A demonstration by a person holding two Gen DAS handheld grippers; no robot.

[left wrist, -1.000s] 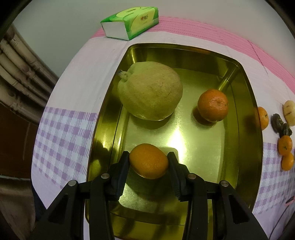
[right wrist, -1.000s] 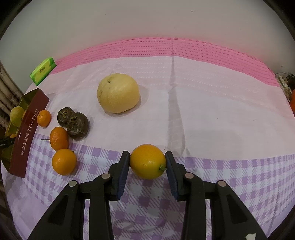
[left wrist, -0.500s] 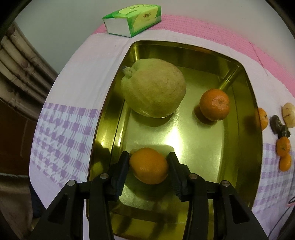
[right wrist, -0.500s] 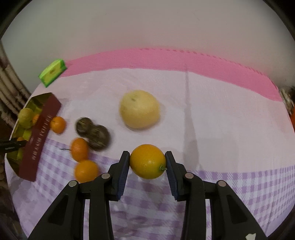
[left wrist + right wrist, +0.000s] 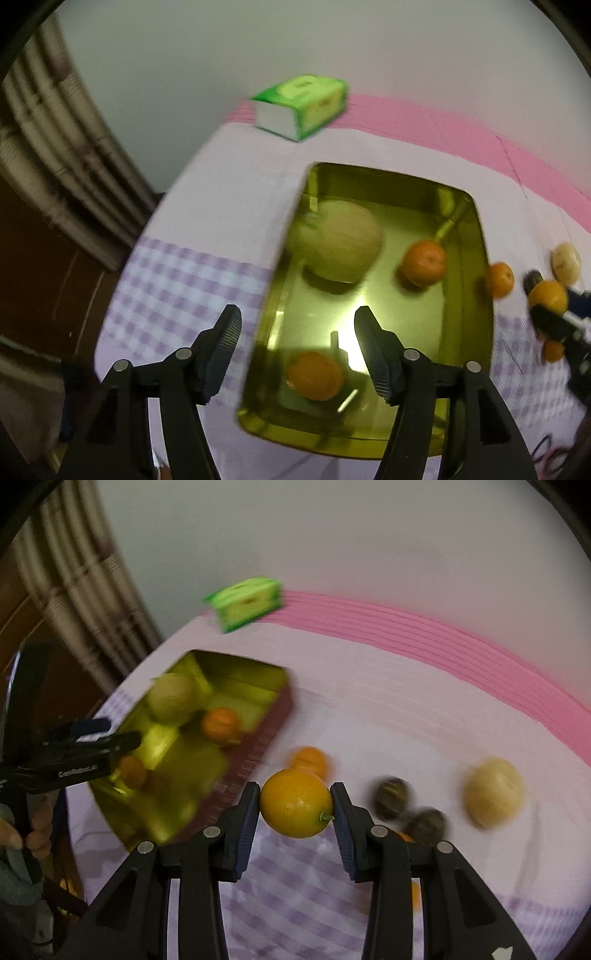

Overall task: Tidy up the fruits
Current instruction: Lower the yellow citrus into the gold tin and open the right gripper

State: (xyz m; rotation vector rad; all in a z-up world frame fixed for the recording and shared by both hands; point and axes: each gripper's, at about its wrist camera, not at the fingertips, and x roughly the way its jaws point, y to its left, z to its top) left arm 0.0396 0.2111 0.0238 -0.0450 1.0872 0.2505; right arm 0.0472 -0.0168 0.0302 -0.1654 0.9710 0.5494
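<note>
Left hand-held gripper (image 5: 297,350) jaws opening, empty above tin (image 5: 484,295); right hand-held gripper (image 5: 295,808) clamps orange (image 5: 295,803), lower into free tin floor before release

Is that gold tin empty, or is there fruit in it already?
Not empty: the gold tin holds a large pale fruit and two oranges.

Left tool (image 5: 297,341) hangs over the tin (image 5: 484,280), jaws opening, nothing between them. One orange (image 5: 314,374) lies in the tin just below and ahead of it. Pomelo (image 5: 338,245) and second orange (image 5: 423,262) lie further ahead in the tin. Tissue pack (image 5: 301,105) lies beyond on the table (image 5: 229,206). Right tool (image 5: 293,808) grips an orange (image 5: 295,803); tin to its left, loose fruits (image 5: 493,792) to its right.
</note>
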